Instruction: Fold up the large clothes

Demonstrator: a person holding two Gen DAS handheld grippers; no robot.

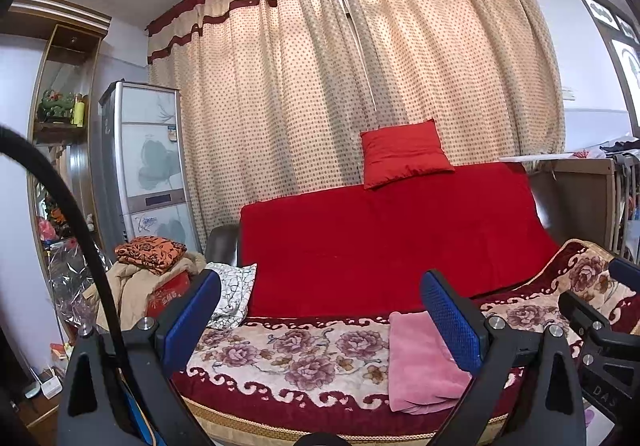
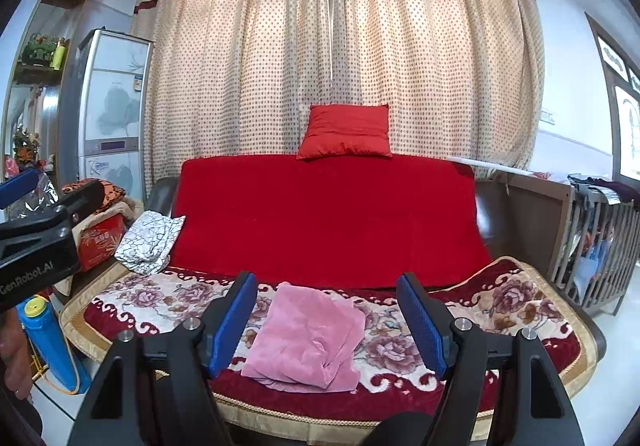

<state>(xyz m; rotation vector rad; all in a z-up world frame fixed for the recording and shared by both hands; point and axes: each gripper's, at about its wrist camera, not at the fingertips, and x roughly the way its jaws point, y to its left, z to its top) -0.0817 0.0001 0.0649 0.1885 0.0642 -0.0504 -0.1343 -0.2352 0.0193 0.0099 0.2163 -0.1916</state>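
In the left wrist view, the left gripper (image 1: 320, 322) has its two blue pads wide apart and nothing between them. It points level at the sofa (image 1: 280, 398), which has a flowery blanket (image 1: 288, 362) on the seat and a red cover (image 1: 380, 246) on the back. The pink garment (image 1: 420, 366) lies on the blanket, toward the right part of the seat and close to the front edge. It looks already folded into a thick, neat bundle. The right blue pad hides part of it, but the pad is in the air in front and I think it is not touching. At the right edge of this view, part of the right gripper (image 1: 600, 330) shows. In the right wrist view, the right gripper (image 2: 326, 320) also has its pads wide open and empty, and it points a bit down at the seat. The pink garment (image 2: 308, 342) sits in the middle of the seat near the front edge, with soft wrinkles and a loose flap at its lower right. It looks fuzzy, light and floppy, so it will bend and sag when lifted. I think it is best to pinch it at a corner or along a thick folded edge, one gripper on each side, so the layers stay together.
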